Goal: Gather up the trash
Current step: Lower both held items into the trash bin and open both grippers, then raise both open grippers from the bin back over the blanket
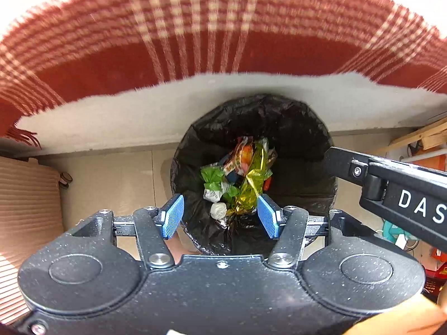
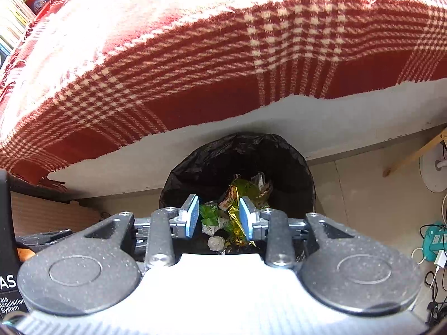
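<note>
Both tools are parked right over the bin [image 1: 252, 128], which has a black bag liner and sits on the floor against a bed draped with a red plaid blanket [image 1: 195, 28]. The left tool [image 1: 220, 217] is about half open with nothing between its blue pads, same for the right tool [image 2: 219, 219]. The trash [image 1: 237, 178], gold foil, green wrappers and a white wad, is all down inside the bin.
</note>
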`<action>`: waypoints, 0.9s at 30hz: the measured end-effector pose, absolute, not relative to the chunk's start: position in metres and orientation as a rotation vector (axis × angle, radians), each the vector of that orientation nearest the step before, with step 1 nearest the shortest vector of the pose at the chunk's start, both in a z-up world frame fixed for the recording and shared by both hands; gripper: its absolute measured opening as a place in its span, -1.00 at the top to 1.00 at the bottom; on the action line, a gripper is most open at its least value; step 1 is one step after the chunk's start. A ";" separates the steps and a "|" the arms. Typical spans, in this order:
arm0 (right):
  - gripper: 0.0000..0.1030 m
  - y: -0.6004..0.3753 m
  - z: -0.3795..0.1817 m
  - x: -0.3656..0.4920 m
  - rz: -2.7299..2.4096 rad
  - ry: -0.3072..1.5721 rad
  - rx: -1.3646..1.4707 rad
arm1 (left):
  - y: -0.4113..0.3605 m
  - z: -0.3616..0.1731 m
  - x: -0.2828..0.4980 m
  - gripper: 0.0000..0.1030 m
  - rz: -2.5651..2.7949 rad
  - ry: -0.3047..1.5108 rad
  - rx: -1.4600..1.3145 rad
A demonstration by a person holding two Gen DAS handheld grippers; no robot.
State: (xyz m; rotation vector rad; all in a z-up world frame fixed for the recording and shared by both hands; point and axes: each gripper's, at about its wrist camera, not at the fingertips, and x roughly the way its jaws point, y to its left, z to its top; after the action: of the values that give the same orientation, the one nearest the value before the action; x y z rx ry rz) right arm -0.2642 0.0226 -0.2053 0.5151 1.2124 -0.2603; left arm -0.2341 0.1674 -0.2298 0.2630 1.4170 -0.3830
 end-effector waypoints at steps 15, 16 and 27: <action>-0.55 0.009 -0.017 -0.214 -0.273 0.891 0.428 | 0.218 -0.020 -0.156 -0.59 -0.465 1.018 0.090; -0.57 0.005 -0.002 -0.206 -0.285 0.857 0.425 | 0.218 -0.006 -0.145 -0.61 -0.472 0.988 0.087; -0.69 -0.059 0.080 -0.077 -0.238 0.686 0.269 | 0.195 0.060 -0.007 -0.66 -0.360 0.839 -0.039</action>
State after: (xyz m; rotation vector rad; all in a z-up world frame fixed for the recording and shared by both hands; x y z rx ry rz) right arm -0.0775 -0.0590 0.0803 0.2685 0.6861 -0.2378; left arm -0.0069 0.1949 0.0602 -0.0392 0.8389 -0.3603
